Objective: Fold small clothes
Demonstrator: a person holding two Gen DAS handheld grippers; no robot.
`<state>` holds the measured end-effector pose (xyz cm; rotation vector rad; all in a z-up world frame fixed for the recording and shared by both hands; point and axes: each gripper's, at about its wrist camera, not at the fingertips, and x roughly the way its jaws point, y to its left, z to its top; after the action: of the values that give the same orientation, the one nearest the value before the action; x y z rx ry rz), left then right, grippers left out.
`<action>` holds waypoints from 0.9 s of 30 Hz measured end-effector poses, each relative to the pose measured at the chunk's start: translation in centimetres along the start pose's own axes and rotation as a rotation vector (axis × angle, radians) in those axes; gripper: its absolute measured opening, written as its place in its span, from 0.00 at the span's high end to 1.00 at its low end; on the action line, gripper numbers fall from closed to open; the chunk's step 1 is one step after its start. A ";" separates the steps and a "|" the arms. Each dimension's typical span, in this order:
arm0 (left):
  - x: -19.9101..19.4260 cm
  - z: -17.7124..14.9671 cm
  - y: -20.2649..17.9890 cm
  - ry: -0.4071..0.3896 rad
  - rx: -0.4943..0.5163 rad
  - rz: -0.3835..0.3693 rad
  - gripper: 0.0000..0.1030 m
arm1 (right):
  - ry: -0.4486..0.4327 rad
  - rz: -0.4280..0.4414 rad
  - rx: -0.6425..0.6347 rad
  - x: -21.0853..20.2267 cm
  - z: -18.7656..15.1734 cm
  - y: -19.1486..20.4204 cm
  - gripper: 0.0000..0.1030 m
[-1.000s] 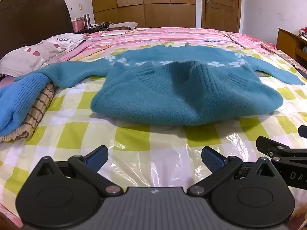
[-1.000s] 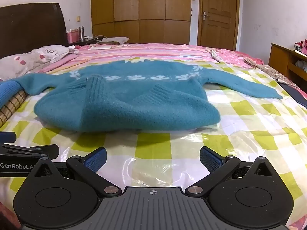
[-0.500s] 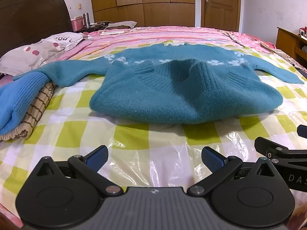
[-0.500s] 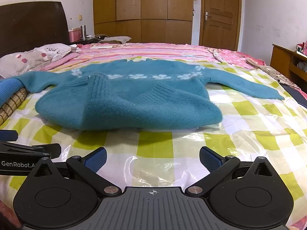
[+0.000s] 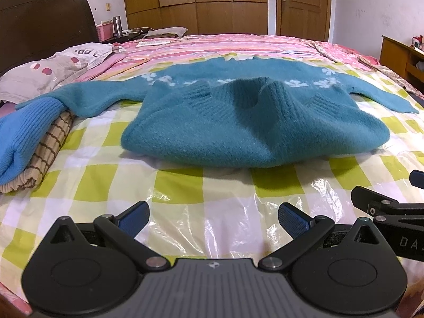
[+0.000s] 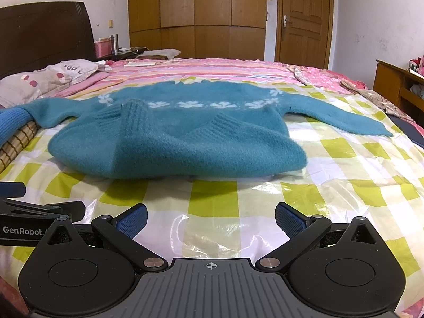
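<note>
A teal knit sweater (image 5: 249, 129) with white flower trim lies on the bed, its lower half folded up over the chest and both sleeves spread out to the sides. It also shows in the right wrist view (image 6: 182, 143). My left gripper (image 5: 213, 218) is open and empty, low over the plastic sheet, short of the sweater's near fold. My right gripper (image 6: 210, 218) is open and empty, likewise short of the fold. The right gripper's side shows at the right edge of the left wrist view (image 5: 389, 209).
A clear plastic sheet (image 5: 212, 228) covers the green-checked bedding. Folded clothes, a blue knit (image 5: 23, 129) on a brown checked piece (image 5: 45, 153), lie at the left. Pillows (image 5: 53, 69) and a dark headboard stand at far left. A wooden cabinet (image 6: 397, 84) is at the right.
Both grippers have drawn back slightly and tilted up, so the sweater sits a little farther and lower in view. The sweater itself has not moved.
</note>
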<state>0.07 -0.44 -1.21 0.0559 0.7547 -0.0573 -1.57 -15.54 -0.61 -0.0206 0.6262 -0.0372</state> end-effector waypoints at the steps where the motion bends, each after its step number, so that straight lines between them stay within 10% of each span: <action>1: 0.0 0.0 0.0 0.000 0.001 -0.001 0.00 | 0.001 0.000 0.001 0.0 0.0 0.0 0.01; 27: 0.1 -0.2 0.0 0.000 -0.011 -0.015 0.00 | 0.007 0.010 0.007 0.1 -0.1 -0.2 0.02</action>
<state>-0.01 -0.47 -1.45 0.0400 0.7555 -0.0675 -1.55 -15.78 -0.79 -0.0104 0.6331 -0.0299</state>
